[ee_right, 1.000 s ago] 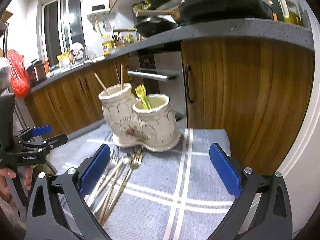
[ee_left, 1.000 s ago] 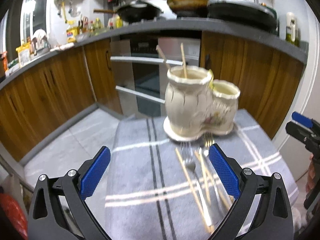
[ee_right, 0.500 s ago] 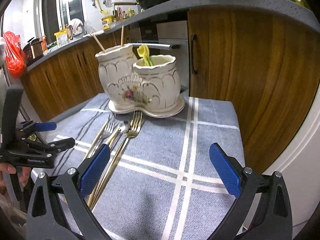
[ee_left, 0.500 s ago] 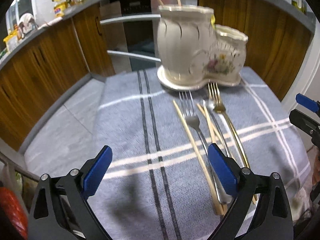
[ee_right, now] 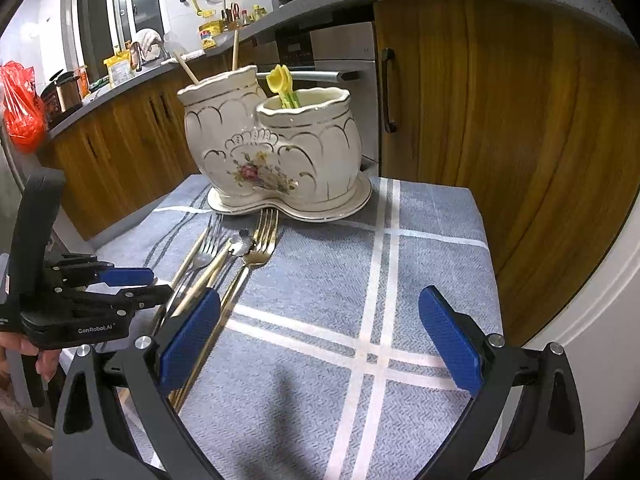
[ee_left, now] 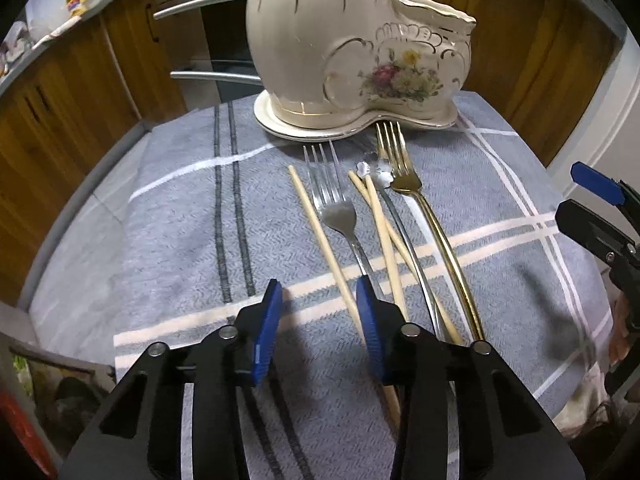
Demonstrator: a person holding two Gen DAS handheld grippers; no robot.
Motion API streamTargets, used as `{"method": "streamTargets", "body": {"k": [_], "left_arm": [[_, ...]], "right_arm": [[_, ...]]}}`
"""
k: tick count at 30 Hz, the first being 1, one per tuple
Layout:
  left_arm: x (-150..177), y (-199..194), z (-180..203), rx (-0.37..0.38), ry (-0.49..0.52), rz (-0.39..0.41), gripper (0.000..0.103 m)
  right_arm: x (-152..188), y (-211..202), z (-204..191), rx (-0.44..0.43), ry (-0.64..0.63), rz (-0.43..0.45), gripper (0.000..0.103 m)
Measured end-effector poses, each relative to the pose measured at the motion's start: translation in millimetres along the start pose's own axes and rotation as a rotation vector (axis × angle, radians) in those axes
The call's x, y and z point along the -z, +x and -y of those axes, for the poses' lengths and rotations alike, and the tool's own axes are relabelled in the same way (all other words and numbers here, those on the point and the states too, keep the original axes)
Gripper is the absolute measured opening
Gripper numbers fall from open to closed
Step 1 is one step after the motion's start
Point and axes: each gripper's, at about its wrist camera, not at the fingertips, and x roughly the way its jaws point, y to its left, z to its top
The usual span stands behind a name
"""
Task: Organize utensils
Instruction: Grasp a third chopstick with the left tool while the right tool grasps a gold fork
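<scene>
A cream ceramic double holder (ee_left: 340, 60) (ee_right: 272, 148) stands at the far end of the grey checked cloth (ee_left: 180, 220). In front of it lie a silver fork (ee_left: 340, 216), a gold fork (ee_left: 404, 176), a second silver utensil (ee_left: 384, 176) and three wooden chopsticks; the leftmost chopstick (ee_left: 320, 232) runs under my left gripper's right finger. My left gripper (ee_left: 318, 320) (ee_right: 160, 283) points steeply down at the handle ends, its jaws closing with only cloth showing between the pads. My right gripper (ee_right: 320, 294) (ee_left: 580, 192) hovers wide open and empty over the cloth, right of the utensils.
Two chopsticks (ee_right: 235, 50) stand in the taller pot and yellow-green utensils (ee_right: 282, 84) in the lower one. Wooden cabinets (ee_right: 480, 120) and an oven (ee_right: 340, 52) stand behind the table. A hand (ee_right: 24, 356) holds the left gripper at the table's left edge.
My left gripper has dropped toward the cloth and tipped downward, and its jaws have narrowed from wide to about a third. My right gripper has sunk a little, still wide open.
</scene>
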Motion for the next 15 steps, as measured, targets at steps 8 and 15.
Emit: {"method": "streamTargets", "body": {"k": [8, 15], "left_arm": [[-4, 3, -5, -0.014, 0.012, -0.005, 0.01], [5, -5, -15, -0.013, 0.022, -0.003, 0.009]], "right_arm": [[0, 6, -8, -0.022, -0.028, -0.025, 0.098], [-5, 28, -32, -0.073, -0.042, -0.116, 0.085]]}}
